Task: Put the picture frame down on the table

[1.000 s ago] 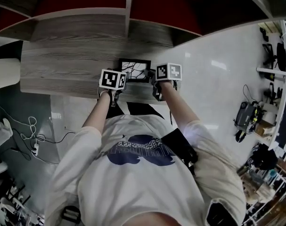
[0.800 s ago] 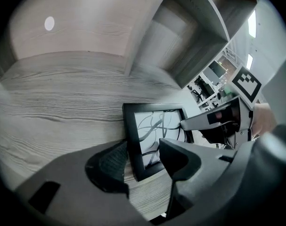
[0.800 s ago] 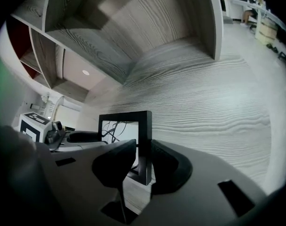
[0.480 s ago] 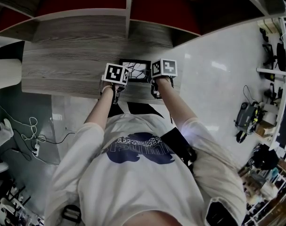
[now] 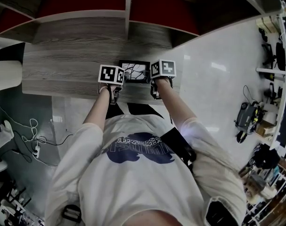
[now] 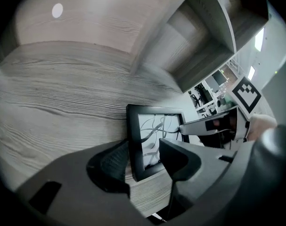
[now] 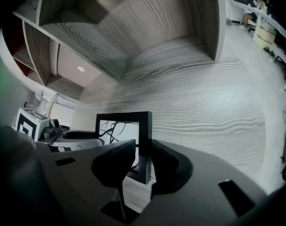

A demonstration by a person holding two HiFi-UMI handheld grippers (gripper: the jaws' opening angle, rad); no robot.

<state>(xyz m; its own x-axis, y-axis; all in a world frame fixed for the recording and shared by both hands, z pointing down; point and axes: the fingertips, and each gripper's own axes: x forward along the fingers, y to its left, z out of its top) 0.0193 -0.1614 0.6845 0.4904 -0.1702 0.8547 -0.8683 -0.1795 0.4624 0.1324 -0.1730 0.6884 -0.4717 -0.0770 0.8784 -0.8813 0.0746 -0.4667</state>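
While clamping frame (image 5: pixel 134 72) by right bar in right claw (image 7: pixel 143 149) and only loosely straddling left bar with left claw (image 6: pixel 143 147), hold upright near table (image 5: pixel 62 65) edge, tip back gently, lay flat well inboard, then release.

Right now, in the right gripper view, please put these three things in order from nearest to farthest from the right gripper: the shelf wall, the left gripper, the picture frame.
1. The picture frame: its right edge stands between the jaws.
2. The left gripper: at the frame's far left side.
3. The shelf wall: far behind, at the table's back.
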